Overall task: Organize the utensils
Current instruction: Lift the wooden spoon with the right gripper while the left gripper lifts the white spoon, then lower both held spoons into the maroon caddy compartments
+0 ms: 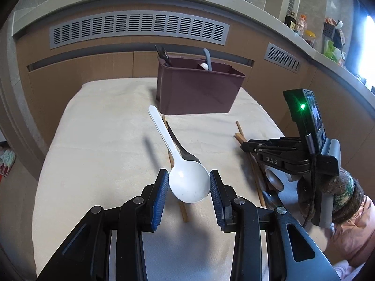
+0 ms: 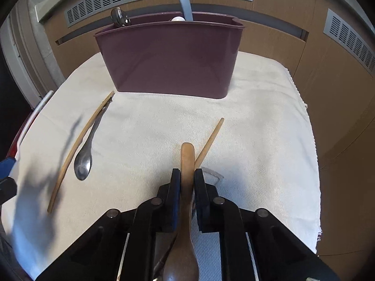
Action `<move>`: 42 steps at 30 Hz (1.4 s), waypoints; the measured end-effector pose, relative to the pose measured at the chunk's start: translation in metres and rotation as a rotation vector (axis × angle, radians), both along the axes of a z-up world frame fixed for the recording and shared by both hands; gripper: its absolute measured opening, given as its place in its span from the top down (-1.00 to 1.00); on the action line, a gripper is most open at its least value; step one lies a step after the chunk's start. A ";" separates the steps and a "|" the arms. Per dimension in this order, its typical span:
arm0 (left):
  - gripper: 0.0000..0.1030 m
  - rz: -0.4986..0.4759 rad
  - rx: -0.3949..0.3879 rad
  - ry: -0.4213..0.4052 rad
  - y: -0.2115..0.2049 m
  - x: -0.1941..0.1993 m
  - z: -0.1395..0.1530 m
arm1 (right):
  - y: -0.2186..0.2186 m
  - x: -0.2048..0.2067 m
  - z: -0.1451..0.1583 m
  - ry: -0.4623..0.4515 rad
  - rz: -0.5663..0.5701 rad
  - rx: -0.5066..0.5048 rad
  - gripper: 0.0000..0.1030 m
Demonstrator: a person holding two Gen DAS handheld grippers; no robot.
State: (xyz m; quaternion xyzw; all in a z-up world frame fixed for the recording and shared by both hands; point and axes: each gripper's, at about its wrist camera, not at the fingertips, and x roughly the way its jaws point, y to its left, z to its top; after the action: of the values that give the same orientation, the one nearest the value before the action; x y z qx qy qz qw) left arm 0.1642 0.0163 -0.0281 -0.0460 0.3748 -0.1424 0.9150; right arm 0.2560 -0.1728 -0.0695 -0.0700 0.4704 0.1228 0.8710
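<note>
Left claw (image 1: pixel 189 187) first: you've got the blue pads (image 1: pixel 160 199) pinched on either side of the white plastic spoon (image 1: pixel 185 175), right on the bowl, with the handle sticking out toward the bin. Looks lifted clear of the cloth, judging by the shadow. That spoon's probably featherlight and stiff, but a round glossy bowl is a slippery thing to squeeze, so it could pivot or pop out. The flat of the handle would be the safer hold, I reckon.

Your right claw (image 2: pixel 187 175) is clamped on the wooden spoon (image 2: pixel 187 187) along its handle, bowl back toward the camera. Wood's light, rigid and grippy, so that hold seems fine.

Further out on the cream towel (image 2: pixel 257 117): one wooden chopstick (image 2: pixel 209 140) just beside the wooden spoon's tip, another chopstick (image 2: pixel 77 149) lying against a metal spoon (image 2: pixel 84 159) off to the left. Metal one will be heavier and slick; go for mid-handle.

At the back, the maroon utensil bin (image 2: pixel 168 61) already holds a few pieces.
</note>
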 end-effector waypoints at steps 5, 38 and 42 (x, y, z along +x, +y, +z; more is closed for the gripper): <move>0.28 -0.080 0.040 0.109 -0.015 0.000 -0.022 | -0.010 -0.016 0.009 -0.011 -0.008 0.026 0.79; 0.29 -0.072 0.087 -0.263 -0.023 -0.027 0.108 | -0.027 -0.086 0.155 -0.436 0.000 0.140 0.79; 0.29 -0.129 0.066 -0.317 -0.024 -0.031 0.148 | -0.025 -0.088 0.195 -0.541 -0.011 0.113 0.79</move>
State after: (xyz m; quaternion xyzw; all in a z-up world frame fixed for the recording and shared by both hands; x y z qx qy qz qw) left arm 0.1336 -0.0076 0.1196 0.0315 0.2323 -0.1940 0.9526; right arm 0.1684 -0.1983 0.1258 -0.0489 0.2135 0.1209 0.9682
